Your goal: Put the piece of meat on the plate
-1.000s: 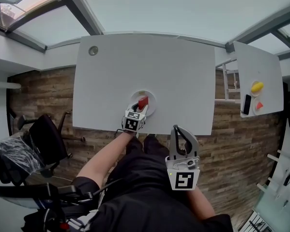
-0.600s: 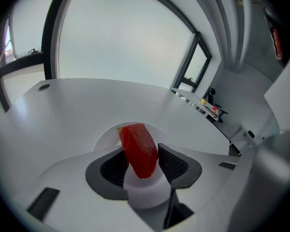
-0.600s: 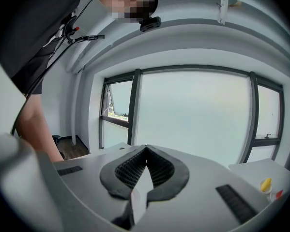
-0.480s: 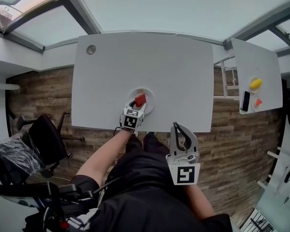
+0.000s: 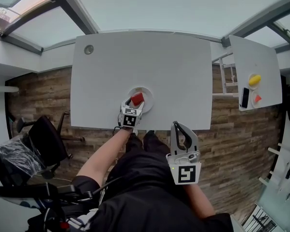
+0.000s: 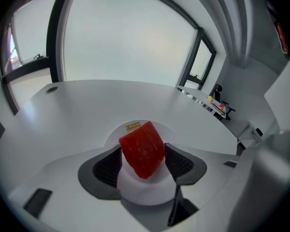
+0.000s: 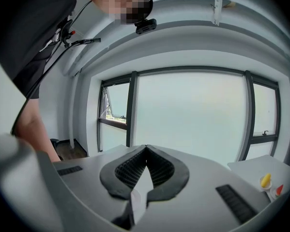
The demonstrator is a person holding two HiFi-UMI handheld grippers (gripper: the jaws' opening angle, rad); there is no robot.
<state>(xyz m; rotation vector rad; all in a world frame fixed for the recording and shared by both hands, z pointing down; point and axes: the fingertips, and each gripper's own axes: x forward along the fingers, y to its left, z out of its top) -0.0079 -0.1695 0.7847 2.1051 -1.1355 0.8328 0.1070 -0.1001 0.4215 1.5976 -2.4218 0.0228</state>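
A red piece of meat (image 5: 137, 99) (image 6: 142, 149) rests tilted on the small white plate (image 5: 147, 93) (image 6: 170, 131) near the front edge of the white table (image 5: 174, 66). My left gripper (image 5: 134, 104) (image 6: 143, 148) hangs over the plate with the meat between its jaws. They are opening, and the dark pads (image 6: 108, 164) stand beside the meat without squeezing it. My right gripper (image 5: 176, 127) (image 7: 145, 148) is held off the table near my body. Its jaws are shut on nothing.
A second white table (image 5: 261, 62) at the right carries a yellow object (image 5: 254, 79), a small red object (image 5: 257, 98) and a dark phone (image 5: 245, 97). A black office chair (image 5: 43, 137) stands on the wooden floor at the left. A round grommet (image 5: 88, 49) marks the table's far left corner.
The left gripper's jaws have spread apart, and the meat has tipped from upright between them to lying flatter on the plate. The right gripper has stayed put.
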